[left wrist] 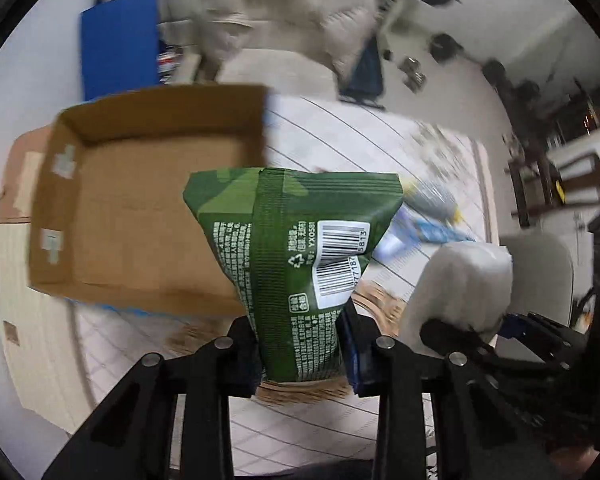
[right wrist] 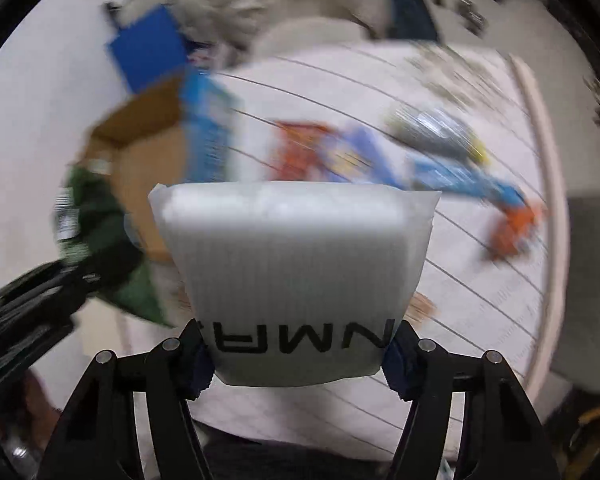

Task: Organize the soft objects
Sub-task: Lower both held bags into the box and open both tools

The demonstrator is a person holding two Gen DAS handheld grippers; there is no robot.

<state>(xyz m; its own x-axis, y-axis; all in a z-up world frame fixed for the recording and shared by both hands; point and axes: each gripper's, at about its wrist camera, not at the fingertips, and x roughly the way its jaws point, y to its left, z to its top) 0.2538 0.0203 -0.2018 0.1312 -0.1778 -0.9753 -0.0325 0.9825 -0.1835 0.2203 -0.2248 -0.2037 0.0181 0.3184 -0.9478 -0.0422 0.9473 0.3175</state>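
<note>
My left gripper [left wrist: 300,356] is shut on a green soft pack [left wrist: 296,248] with a barcode and holds it above the table, just right of an open cardboard box [left wrist: 140,208]. My right gripper [right wrist: 296,356] is shut on a white soft pack [right wrist: 296,264] with black letters, also held in the air. The white pack [left wrist: 460,284] and the right gripper show at the right of the left wrist view. The green pack [right wrist: 100,232] and the box [right wrist: 148,160] show blurred at the left of the right wrist view.
The table has a white cloth with thin lines [right wrist: 460,280]. Several blue and orange packets [right wrist: 440,168] lie on it beyond the white pack. A blue panel [left wrist: 120,40] and a pale coat [left wrist: 284,12] stand behind the box. A dark chair [left wrist: 572,188] is at the right.
</note>
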